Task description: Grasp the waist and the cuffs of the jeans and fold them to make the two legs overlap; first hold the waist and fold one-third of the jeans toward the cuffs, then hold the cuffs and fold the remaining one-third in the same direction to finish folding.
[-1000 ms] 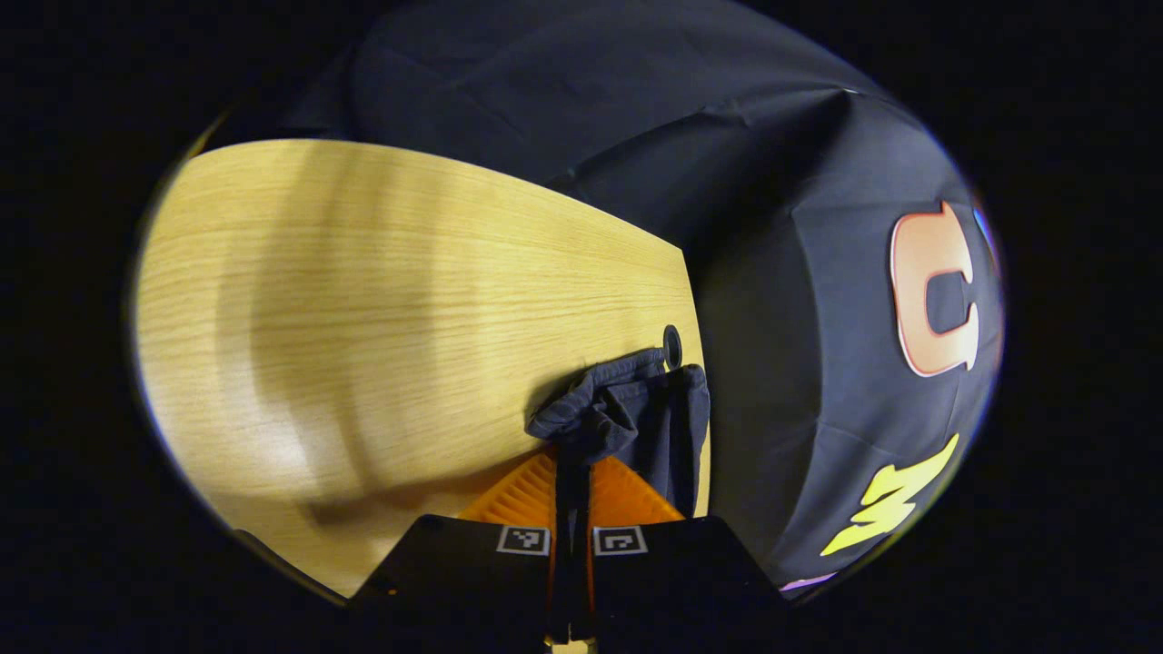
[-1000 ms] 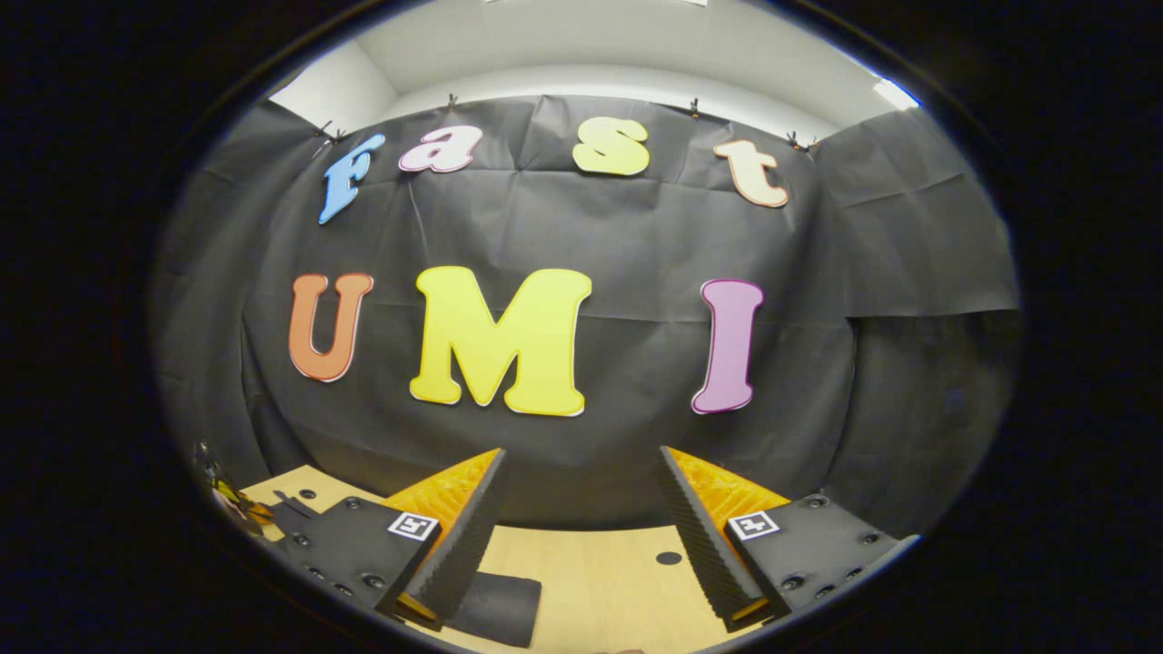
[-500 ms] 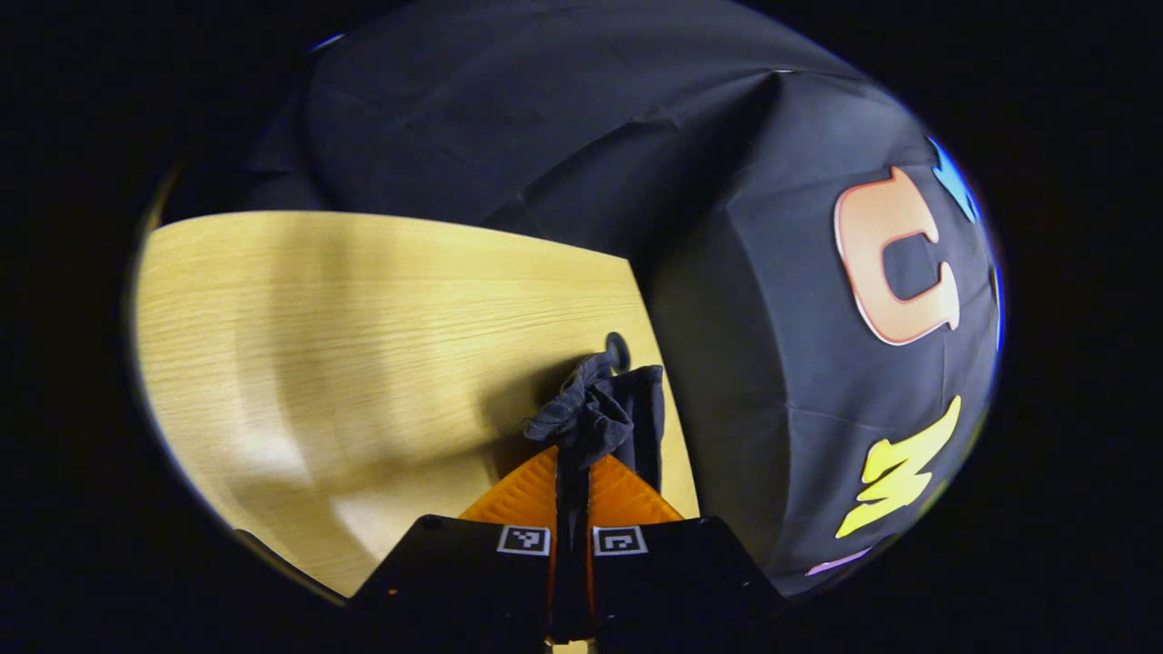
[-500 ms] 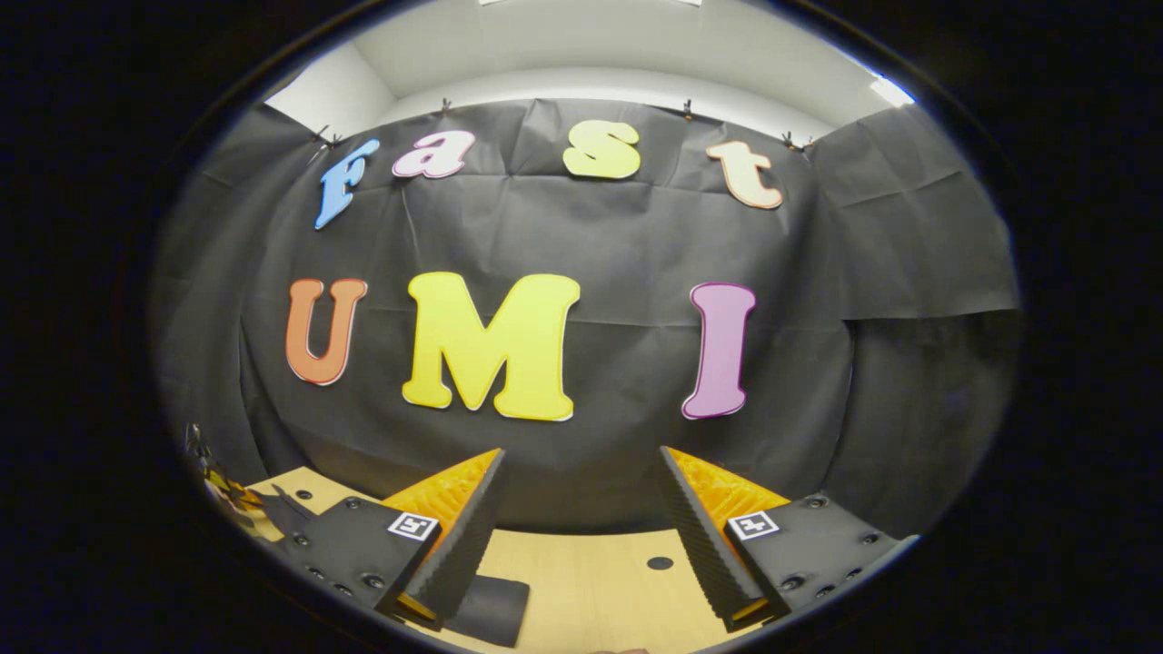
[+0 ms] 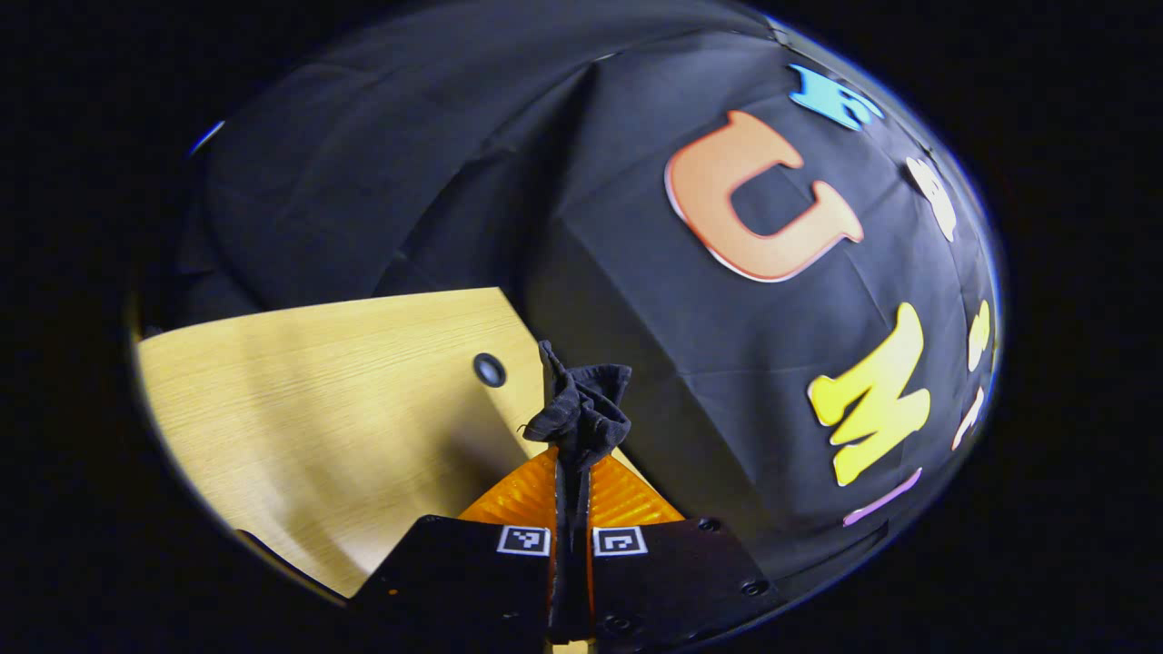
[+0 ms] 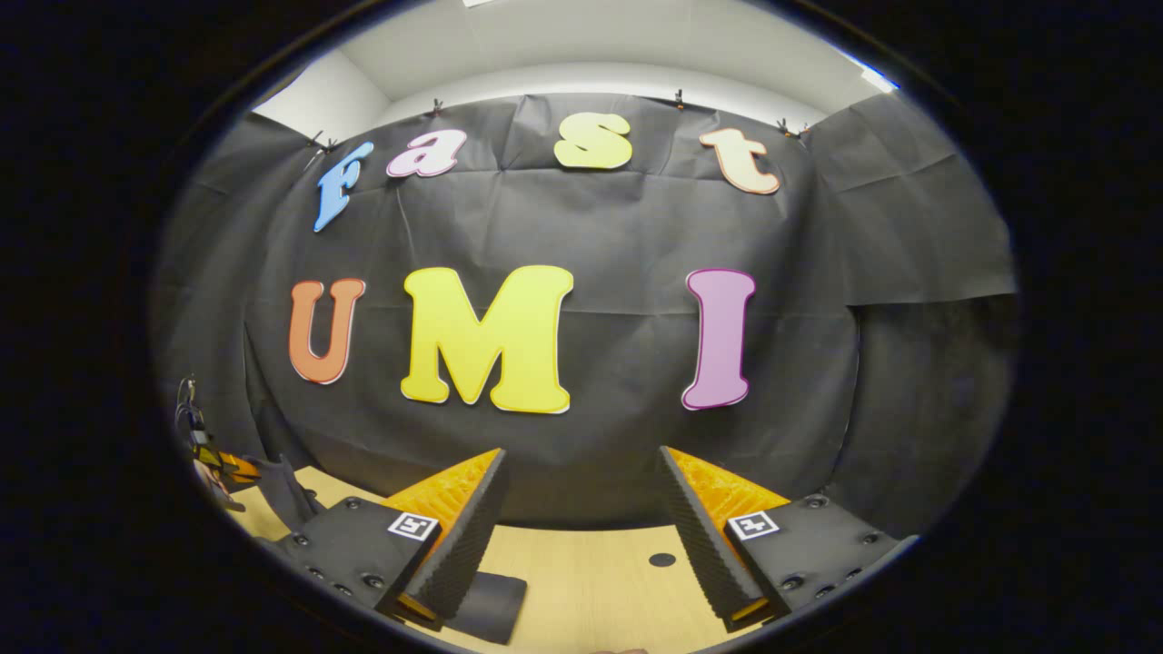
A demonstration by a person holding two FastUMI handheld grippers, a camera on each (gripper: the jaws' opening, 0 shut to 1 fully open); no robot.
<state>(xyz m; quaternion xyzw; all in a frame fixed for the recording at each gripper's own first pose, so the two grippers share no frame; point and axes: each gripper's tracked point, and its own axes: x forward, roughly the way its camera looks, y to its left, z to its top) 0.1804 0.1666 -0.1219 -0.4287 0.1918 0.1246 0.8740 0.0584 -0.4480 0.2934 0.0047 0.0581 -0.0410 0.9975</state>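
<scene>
I am gripping a bunched edge of the jeans (image 5: 581, 413) with the left gripper (image 5: 572, 472), fingers clamped on the cloth, lifted over the counter (image 5: 318, 400). The right gripper (image 6: 581, 509) is waiting, fingers apart. I judge a fold is underway; next it needs carrying across and lowering.

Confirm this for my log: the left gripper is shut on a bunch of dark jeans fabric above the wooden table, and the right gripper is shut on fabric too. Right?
Not quite. The left gripper is indeed shut on the dark jeans fabric above the wooden table, but the right gripper is open: the right gripper view shows its jaws wide apart with nothing between them.
</scene>
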